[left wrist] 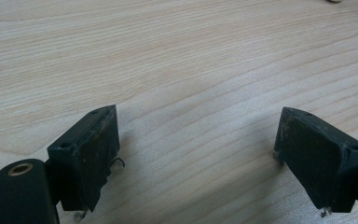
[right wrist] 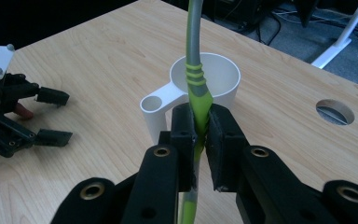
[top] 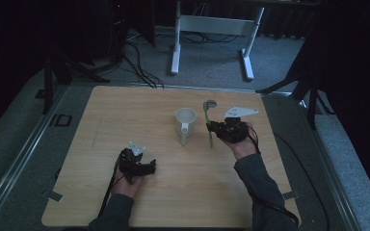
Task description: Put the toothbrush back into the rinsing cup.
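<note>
The toothbrush point(right wrist: 196, 88), green and grey, is clamped between the closed jaws of the right gripper point(right wrist: 200, 135), just right of the white cup point(top: 186, 123) on the wooden table point(top: 125, 110); the right gripper view shows the pads pinching its green grip and the cup straight behind, while the high view shows its full length, long axis running near to far, far end close to the round hole point(top: 211, 103) in the tabletop; the left gripper point(left wrist: 196, 154) rests low over bare wood, jaws wide apart, holding nothing; open board lies between both grippers and toward the left edge.
</note>
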`<state>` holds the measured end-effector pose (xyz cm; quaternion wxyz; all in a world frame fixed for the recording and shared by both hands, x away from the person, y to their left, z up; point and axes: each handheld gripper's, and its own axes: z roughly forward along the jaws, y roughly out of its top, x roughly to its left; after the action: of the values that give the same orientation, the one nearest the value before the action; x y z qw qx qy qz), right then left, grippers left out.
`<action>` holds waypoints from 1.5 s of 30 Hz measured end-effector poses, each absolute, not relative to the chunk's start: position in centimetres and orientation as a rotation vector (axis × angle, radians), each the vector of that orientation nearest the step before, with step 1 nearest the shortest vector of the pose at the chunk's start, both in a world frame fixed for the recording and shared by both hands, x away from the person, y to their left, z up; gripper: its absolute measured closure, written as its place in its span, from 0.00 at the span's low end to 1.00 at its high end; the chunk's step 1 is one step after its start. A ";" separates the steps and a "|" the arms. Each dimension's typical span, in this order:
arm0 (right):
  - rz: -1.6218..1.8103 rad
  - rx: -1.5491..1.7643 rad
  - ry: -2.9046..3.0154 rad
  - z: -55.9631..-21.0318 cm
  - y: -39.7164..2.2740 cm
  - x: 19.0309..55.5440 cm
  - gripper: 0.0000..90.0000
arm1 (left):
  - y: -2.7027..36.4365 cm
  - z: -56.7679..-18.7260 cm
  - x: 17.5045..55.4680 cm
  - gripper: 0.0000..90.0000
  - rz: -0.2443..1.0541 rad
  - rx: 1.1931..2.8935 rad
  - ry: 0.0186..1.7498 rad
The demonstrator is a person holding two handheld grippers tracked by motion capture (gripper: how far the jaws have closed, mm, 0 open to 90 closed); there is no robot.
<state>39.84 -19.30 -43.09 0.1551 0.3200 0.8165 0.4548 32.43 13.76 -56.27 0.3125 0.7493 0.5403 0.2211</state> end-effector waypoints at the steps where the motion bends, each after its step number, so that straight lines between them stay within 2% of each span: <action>1: 1.306 0.918 2.336 -43.1 -19.3 39.9 0.91 | 13.8 -56.3 32.4 0.16 0.583 1.977 1.425; 45: 1.390 0.954 2.230 -42.4 -18.4 40.6 0.91 | 13.8 -56.3 32.4 0.16 0.585 1.978 1.426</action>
<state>40.55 -18.42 -42.37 0.1723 0.3361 0.7858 0.4897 32.43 13.75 -56.27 0.3120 0.7494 0.5403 0.2215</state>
